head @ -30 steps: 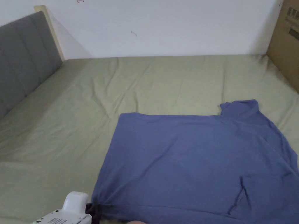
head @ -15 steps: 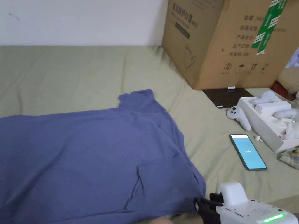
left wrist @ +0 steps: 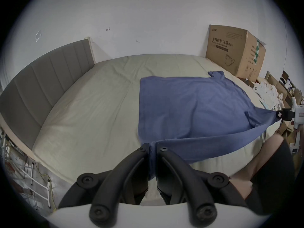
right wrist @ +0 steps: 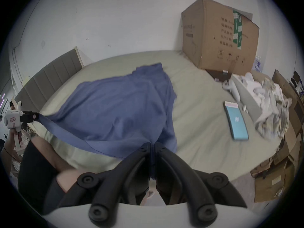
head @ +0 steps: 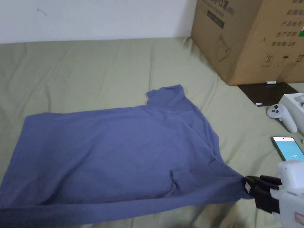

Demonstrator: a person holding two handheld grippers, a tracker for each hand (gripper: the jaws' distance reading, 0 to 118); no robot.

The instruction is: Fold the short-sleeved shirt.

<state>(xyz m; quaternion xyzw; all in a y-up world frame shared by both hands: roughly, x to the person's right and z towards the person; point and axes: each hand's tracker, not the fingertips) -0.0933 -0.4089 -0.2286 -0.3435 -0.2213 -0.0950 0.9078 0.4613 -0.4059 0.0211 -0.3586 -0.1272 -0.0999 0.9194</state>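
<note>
A blue short-sleeved shirt point(head: 118, 148) lies spread on the green bed sheet point(head: 89, 74), one sleeve pointing toward the far wall. Its near edge is lifted and stretched taut between both grippers. My right gripper point(head: 248, 187) is shut on the shirt's near right corner, also clear in the right gripper view, where the shirt point(right wrist: 118, 109) runs into the right gripper point(right wrist: 152, 145). In the left gripper view my left gripper point(left wrist: 152, 146) is shut on the near left corner of the shirt point(left wrist: 189, 108). The left gripper point(right wrist: 35, 116) also appears far left in the right gripper view.
A big cardboard box point(head: 252, 38) stands at the back right of the bed. Right of the shirt lie a phone point(head: 289, 148), a white controller point(head: 282, 117) and a white tray point(head: 297, 107). A grey headboard point(left wrist: 41, 86) bounds the left side. Open sheet stretches behind the shirt.
The head camera swung right, then partly back left. The shirt's near right corner now rises off the bed, pulled taut in the right gripper; half a second ago it still lay slack.
</note>
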